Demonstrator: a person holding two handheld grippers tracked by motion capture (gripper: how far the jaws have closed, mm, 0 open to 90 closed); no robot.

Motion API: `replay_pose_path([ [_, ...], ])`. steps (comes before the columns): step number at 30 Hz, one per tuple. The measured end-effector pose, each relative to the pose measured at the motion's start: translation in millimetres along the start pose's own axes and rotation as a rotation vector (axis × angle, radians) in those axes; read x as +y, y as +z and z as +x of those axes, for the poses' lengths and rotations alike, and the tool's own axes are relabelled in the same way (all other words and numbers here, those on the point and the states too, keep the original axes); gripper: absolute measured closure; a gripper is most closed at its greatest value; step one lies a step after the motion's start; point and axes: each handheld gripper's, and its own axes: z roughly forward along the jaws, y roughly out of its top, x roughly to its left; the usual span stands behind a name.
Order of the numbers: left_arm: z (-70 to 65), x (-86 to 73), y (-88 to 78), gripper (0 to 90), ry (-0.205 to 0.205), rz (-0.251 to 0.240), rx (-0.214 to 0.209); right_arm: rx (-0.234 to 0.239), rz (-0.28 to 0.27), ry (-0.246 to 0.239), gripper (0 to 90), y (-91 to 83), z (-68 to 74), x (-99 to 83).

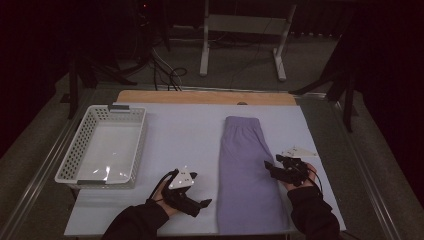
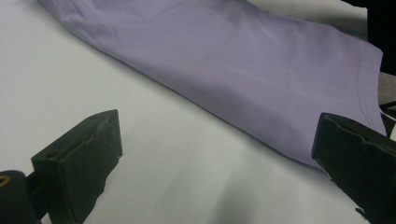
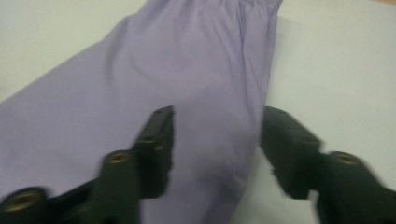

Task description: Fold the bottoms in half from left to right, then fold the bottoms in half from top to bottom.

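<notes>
A lilac folded garment [image 1: 246, 170] lies lengthwise on the white table sheet [image 1: 185, 135], its elastic waistband at the far end. My right gripper [image 1: 272, 167] hovers at the garment's right edge, jaws apart with nothing pinched; in the right gripper view the cloth [image 3: 187, 84] lies under and between the jaws, which straddle its edge. My left gripper [image 1: 202, 204] rests on the sheet left of the garment, near the front edge, jaws wide apart and empty. In the left gripper view the garment [image 2: 243, 65] and its hemmed end lie ahead of the jaws.
A white perforated basket [image 1: 102, 146] stands empty at the table's left. A wooden strip [image 1: 205, 97] runs along the far edge. Beyond the table are a white metal stand [image 1: 245, 30] and cables on the dark floor.
</notes>
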Motion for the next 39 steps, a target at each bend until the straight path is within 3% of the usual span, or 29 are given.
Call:
replay_pose_path([
  [2,1.2,1.7,0.9,2.5,-0.005,0.000,0.002,0.022,-0.024,0.007,29.9,-0.8,1.5,1.2],
  [4,2.9,3.8,1.8,2.5,-0.006,0.000,0.006,0.081,-0.033,0.002,16.5,-1.9,2.1,1.3],
  [6,4.7,6.1,3.0,2.4,-0.011,-0.001,0.007,0.120,-0.048,0.002,14.1,-3.8,3.1,1.0],
  [8,6.6,9.4,4.3,2.2,-0.003,0.002,0.011,0.109,-0.057,-0.001,13.1,-4.4,4.8,1.7],
  [9,7.7,11.5,4.5,2.1,-0.001,0.000,0.015,0.130,-0.065,-0.001,11.4,-5.2,4.1,1.6],
  [11,11.0,15.9,4.8,2.1,-0.005,-0.005,0.018,0.134,-0.074,0.003,10.8,-5.7,3.9,1.7],
  [16,17.4,24.8,6.4,2.1,-0.017,-0.015,0.027,0.148,-0.102,-0.053,11.0,-6.6,3.5,1.3],
  [23,23.1,37.7,7.9,2.1,-0.019,-0.021,0.031,0.180,-0.123,-0.065,13.8,-10.8,1.5,5.3],
  [26,26.9,42.5,9.6,2.1,-0.022,-0.019,0.035,0.144,-0.129,-0.095,13.1,-14.9,2.9,8.7],
  [30,30.0,47.8,12.5,2.1,-0.030,-0.013,0.030,0.170,-0.137,-0.103,11.0,-19.8,2.7,13.6],
  [39,40.5,72.4,15.9,2.1,-0.026,-0.012,0.046,0.157,-0.163,-0.137,13.5,-24.2,6.0,24.6],
])
